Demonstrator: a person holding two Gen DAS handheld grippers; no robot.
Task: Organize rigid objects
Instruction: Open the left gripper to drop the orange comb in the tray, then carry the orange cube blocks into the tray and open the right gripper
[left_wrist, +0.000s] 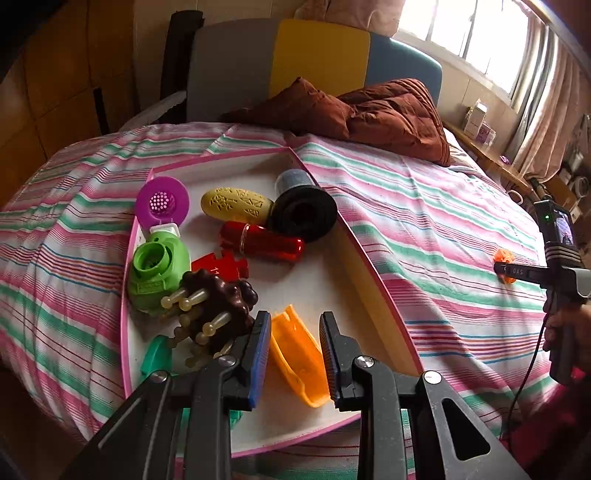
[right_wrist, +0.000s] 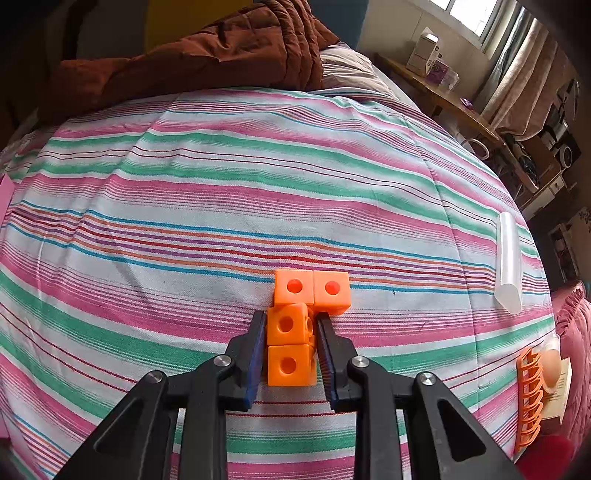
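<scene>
In the left wrist view, my left gripper (left_wrist: 293, 319) hangs over the near end of a white, pink-rimmed tray (left_wrist: 369, 254). It is shut on an orange trough-shaped piece (left_wrist: 295, 354), whose edges meet both pads. The tray also holds a brown pegged massager (left_wrist: 221, 299), a green piece (left_wrist: 157, 269), a red cylinder (left_wrist: 262, 242) and other toys. In the right wrist view, my right gripper (right_wrist: 291, 317) is shut on a cluster of orange linked cubes (right_wrist: 288, 325), low over the striped bedspread (right_wrist: 221, 206). That gripper (left_wrist: 504, 271) also shows at the right edge of the left wrist view.
A brown quilt (left_wrist: 369, 110) lies at the head of the bed. A clear tube (right_wrist: 509, 258) and an orange rack (right_wrist: 530, 398) rest on the bedspread to the right. A wooden shelf (right_wrist: 454, 99) with boxes runs along the far side. A hand (left_wrist: 569, 328) holds the right gripper's handle.
</scene>
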